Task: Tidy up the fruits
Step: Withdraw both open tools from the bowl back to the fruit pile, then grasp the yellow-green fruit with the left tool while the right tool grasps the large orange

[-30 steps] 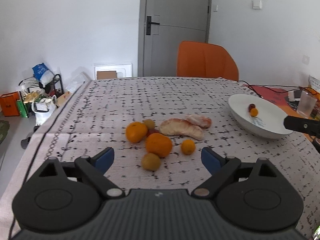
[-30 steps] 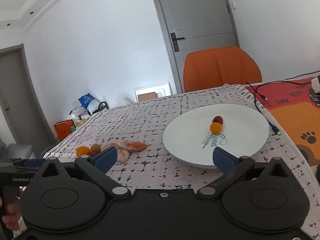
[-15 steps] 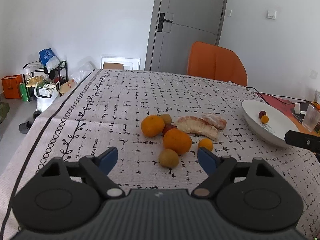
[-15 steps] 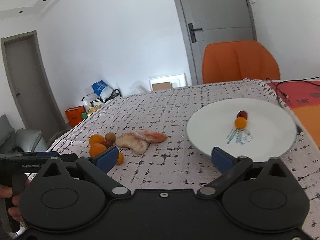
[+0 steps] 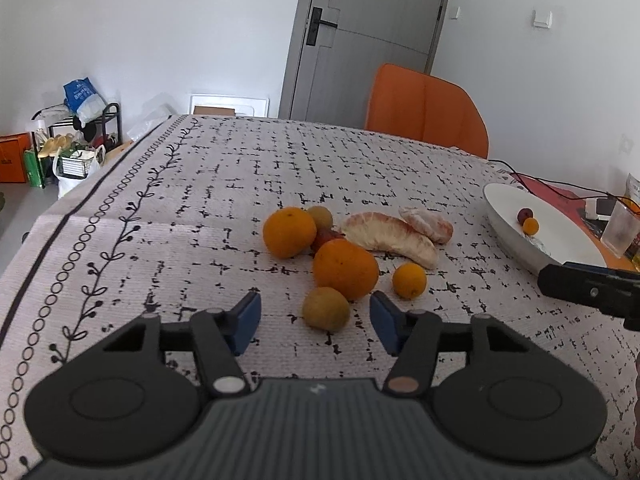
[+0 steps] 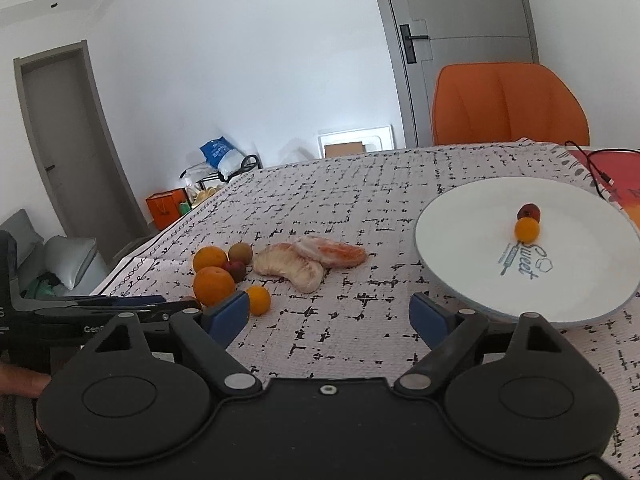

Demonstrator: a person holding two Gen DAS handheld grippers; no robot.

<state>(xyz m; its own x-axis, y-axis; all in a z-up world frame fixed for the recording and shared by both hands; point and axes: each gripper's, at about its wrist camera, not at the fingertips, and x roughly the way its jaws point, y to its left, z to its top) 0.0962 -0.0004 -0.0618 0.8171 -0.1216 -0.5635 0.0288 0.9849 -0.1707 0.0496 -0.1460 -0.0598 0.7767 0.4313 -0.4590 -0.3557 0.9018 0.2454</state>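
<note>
A: What do I have, largest first?

B: Worktop [image 5: 280, 168], then plate [image 6: 472, 216] at its right holding two small fruits. Fruit pile mid-worktop: two pomelo segments [image 5: 390, 234], two oranges [image 5: 346, 269].

A: Jaws?

B: My left gripper [image 5: 314, 322]: jaws released, closing, a brown-green fruit [image 5: 326, 308] between them, untouched. My right gripper [image 6: 328, 314]: jaws released, closing, nothing between them.

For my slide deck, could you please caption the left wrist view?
Left gripper, jaws closing, approaches a small brownish-green fruit beside oranges on a patterned tablecloth; white plate at right.
</note>
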